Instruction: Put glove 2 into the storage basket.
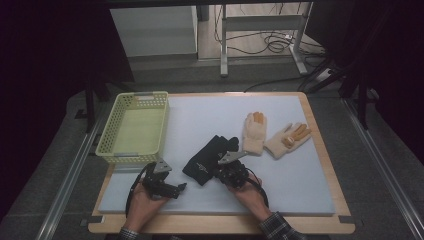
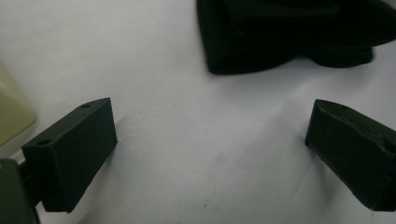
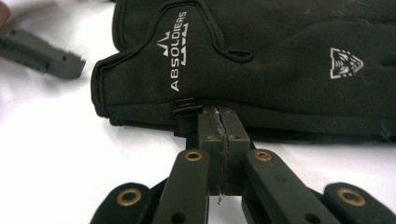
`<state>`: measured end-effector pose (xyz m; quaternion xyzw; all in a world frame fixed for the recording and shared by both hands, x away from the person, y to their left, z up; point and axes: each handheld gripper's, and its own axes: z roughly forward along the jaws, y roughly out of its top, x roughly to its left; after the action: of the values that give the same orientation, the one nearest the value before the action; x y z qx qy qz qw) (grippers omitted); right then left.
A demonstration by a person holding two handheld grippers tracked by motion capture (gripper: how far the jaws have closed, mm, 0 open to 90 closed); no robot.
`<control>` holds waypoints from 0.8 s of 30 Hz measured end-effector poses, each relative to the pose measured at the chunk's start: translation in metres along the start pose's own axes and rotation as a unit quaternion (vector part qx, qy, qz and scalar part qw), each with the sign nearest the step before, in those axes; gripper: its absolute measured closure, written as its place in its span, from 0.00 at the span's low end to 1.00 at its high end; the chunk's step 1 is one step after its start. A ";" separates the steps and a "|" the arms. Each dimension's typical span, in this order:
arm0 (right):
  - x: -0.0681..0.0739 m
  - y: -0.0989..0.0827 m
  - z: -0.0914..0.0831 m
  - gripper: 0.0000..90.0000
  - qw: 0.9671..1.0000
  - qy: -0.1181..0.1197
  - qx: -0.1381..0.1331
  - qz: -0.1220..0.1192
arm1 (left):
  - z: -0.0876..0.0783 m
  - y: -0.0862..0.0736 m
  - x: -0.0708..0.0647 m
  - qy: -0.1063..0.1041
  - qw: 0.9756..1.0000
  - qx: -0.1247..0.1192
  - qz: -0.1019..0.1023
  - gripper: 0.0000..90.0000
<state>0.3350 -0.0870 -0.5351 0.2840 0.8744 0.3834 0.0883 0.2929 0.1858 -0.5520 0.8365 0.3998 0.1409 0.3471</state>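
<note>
A pair of black gloves (image 1: 207, 157) lies stacked near the middle of the white mat (image 1: 300, 180). In the right gripper view the top black glove (image 3: 280, 60) bears white lettering and a logo. My right gripper (image 3: 219, 114) is shut, its tips against the glove's near edge beside a small tab; whether cloth is pinched I cannot tell. From above, the right gripper (image 1: 217, 171) meets the gloves from the right. My left gripper (image 2: 210, 126) stands open over bare mat, the black glove (image 2: 289, 32) ahead of it and apart. In the high view the left gripper (image 1: 180, 189) is left of the gloves.
Two cream gloves with orange fingertips (image 1: 254, 132) (image 1: 287, 140) lie right of the black pair. A pale green basket (image 1: 145, 94) stands at the mat's left edge; its corner (image 2: 11, 112) is beside my left jaw. The left gripper (image 3: 42, 53) lies close by in the right gripper view.
</note>
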 end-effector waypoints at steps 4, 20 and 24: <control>0.000 0.007 0.008 0.98 1.000 -0.006 0.000 -0.004 | 0.000 0.000 0.000 0.000 1.000 0.000 0.000 0.02; -0.003 0.009 -0.011 0.84 1.000 -0.015 -0.019 -0.014 | 0.000 0.000 0.000 0.001 1.000 0.000 0.001 0.02; -0.012 0.003 -0.026 0.76 0.999 -0.028 -0.019 -0.011 | 0.000 0.000 0.000 0.001 1.000 0.000 0.002 0.02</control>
<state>0.3362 -0.1077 -0.5160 0.2835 0.8670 0.3911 0.1222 0.2928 0.1856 -0.5520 0.8373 0.3986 0.1421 0.3462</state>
